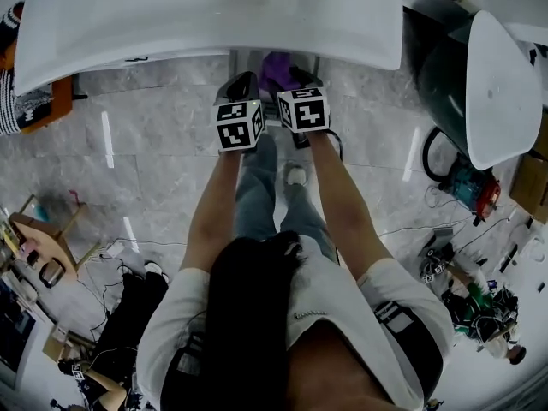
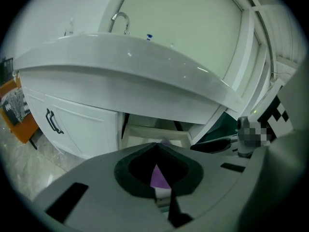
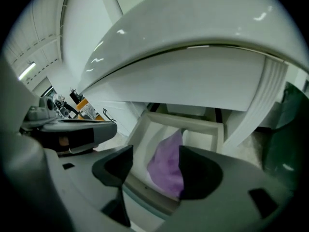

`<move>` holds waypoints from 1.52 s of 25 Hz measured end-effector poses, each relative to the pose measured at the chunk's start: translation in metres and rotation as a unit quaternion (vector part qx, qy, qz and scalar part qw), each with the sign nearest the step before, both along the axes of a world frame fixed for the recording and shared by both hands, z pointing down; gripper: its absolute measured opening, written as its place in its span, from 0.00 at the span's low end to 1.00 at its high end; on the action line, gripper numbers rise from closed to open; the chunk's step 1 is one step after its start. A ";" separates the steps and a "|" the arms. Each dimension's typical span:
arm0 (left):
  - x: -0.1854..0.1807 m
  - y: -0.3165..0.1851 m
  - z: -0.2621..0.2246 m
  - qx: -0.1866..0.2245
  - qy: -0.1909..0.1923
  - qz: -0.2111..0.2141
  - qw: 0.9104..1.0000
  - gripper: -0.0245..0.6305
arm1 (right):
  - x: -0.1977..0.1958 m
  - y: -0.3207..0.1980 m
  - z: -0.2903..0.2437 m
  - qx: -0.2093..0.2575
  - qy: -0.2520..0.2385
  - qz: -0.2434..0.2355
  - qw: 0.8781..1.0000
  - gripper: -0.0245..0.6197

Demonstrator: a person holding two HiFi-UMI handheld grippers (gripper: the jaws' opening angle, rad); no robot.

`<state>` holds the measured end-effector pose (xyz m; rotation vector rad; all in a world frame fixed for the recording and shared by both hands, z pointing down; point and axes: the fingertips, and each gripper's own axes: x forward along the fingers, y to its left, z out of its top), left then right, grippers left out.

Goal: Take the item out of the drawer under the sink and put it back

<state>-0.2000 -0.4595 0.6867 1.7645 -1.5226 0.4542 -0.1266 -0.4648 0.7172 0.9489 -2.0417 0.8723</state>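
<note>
A soft purple item point(image 3: 166, 166) lies in the open white drawer point(image 3: 193, 122) under the sink point(image 1: 214, 15). My right gripper point(image 3: 155, 151) hangs just above the drawer's front. Its jaws are open and the purple item shows between them, lower down and untouched. My left gripper point(image 2: 155, 145) is beside it, with its jaw tips meeting. The purple item point(image 2: 158, 178) shows only through the hole behind those tips. In the head view both grippers, left point(image 1: 242, 88) and right point(image 1: 297, 80), sit side by side in front of the purple item point(image 1: 276, 68).
A white cabinet door with a black handle point(image 2: 53, 122) stands left of the drawer, and a faucet point(image 2: 120, 21) rises above the sink. A dark bin with a white lid point(image 1: 501, 84) stands at the right. Tools and cables point(image 1: 467, 289) litter the floor.
</note>
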 end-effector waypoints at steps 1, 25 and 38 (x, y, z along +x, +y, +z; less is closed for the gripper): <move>-0.002 0.000 0.005 -0.004 0.000 0.000 1.000 0.04 | -0.001 0.001 0.007 -0.004 0.005 -0.005 1.000 0.48; -0.010 -0.014 0.067 -0.043 0.033 0.003 0.999 0.04 | -0.021 -0.007 0.116 -0.097 0.044 0.023 0.994 0.50; -0.014 -0.016 0.063 -0.038 0.053 0.006 0.998 0.04 | 0.001 -0.014 0.123 -0.085 0.123 0.042 0.988 0.23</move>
